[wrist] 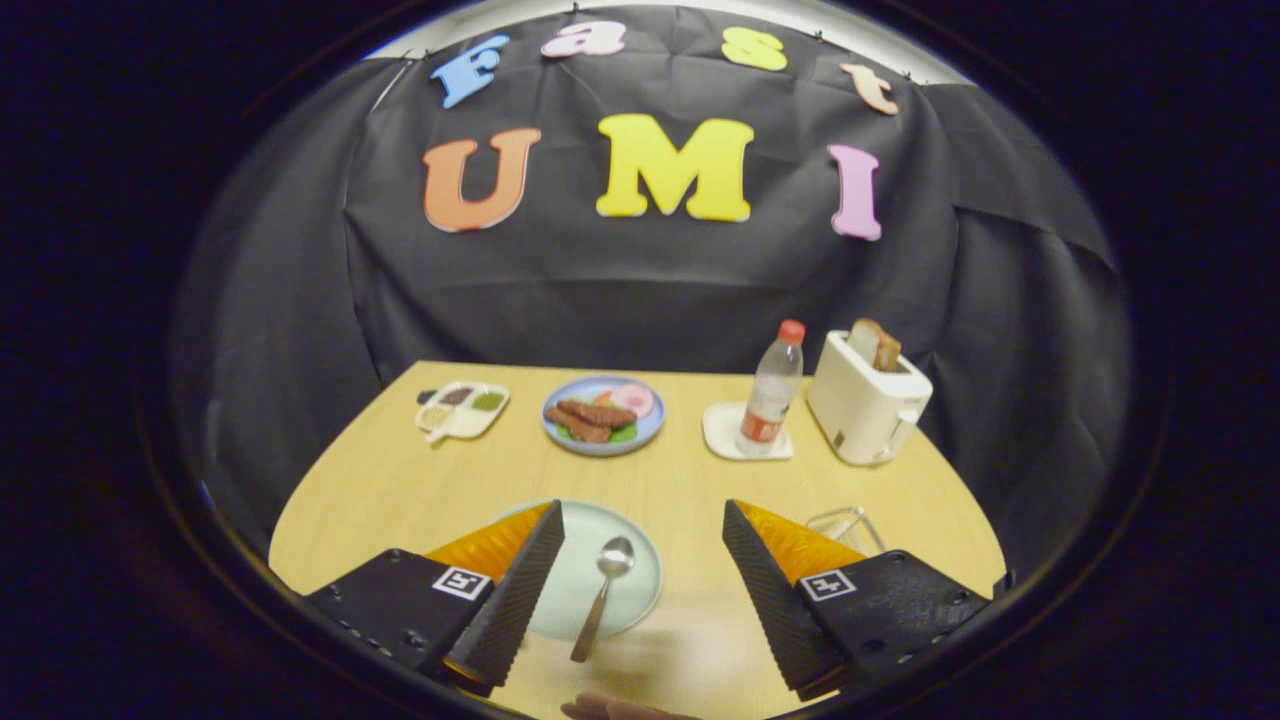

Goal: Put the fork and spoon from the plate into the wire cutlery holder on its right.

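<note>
Pale green plate (640, 560) holds a spoon (603, 592) between the gripper's (643, 530) wide-open jaws.

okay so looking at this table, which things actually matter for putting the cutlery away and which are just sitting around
For the job: spoon on the pale green plate; wire cutlery holder beside it; gripper, jaws open over the plate.

Lying about: blue food plate, sectioned dish, water bottle on a coaster, toaster.

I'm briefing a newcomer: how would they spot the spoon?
On the wooden table, find the pale green plate nearest the open hand-held gripper. The spoon lies on it between the fingers, its handle overhanging the near rim; the blue plate beyond holds food instead.
</note>
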`<state>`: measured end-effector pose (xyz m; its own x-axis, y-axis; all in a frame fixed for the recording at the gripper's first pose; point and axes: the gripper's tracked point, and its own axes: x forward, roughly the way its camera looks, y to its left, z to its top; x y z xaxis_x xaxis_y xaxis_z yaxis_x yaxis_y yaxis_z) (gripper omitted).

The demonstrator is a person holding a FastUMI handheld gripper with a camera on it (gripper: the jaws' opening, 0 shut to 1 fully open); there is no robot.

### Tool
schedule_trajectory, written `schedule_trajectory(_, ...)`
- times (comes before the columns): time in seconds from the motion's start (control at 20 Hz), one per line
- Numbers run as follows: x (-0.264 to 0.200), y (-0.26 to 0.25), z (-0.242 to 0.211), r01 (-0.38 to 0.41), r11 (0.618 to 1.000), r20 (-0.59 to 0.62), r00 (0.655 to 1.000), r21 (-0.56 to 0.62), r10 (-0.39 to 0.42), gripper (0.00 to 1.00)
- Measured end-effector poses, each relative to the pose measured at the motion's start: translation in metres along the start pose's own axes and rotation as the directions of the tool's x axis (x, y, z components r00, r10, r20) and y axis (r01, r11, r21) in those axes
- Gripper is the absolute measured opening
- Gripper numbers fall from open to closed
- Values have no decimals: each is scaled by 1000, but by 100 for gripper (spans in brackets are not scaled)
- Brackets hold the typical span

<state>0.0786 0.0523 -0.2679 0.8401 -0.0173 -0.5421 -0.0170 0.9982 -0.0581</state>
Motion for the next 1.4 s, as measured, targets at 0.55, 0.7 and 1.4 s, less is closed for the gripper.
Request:
schedule_trajectory(0.55, 54, 46, -94, 15, 1000, -301, 953, 2, -14, 87)
schedule_trajectory(0.7, 76, 44, -120, 70, 997, -386, 921, 27, -54, 65)
schedule_trajectory(1.4, 76, 35, -120, 19, 999, -486, 874, 27, -4, 3)
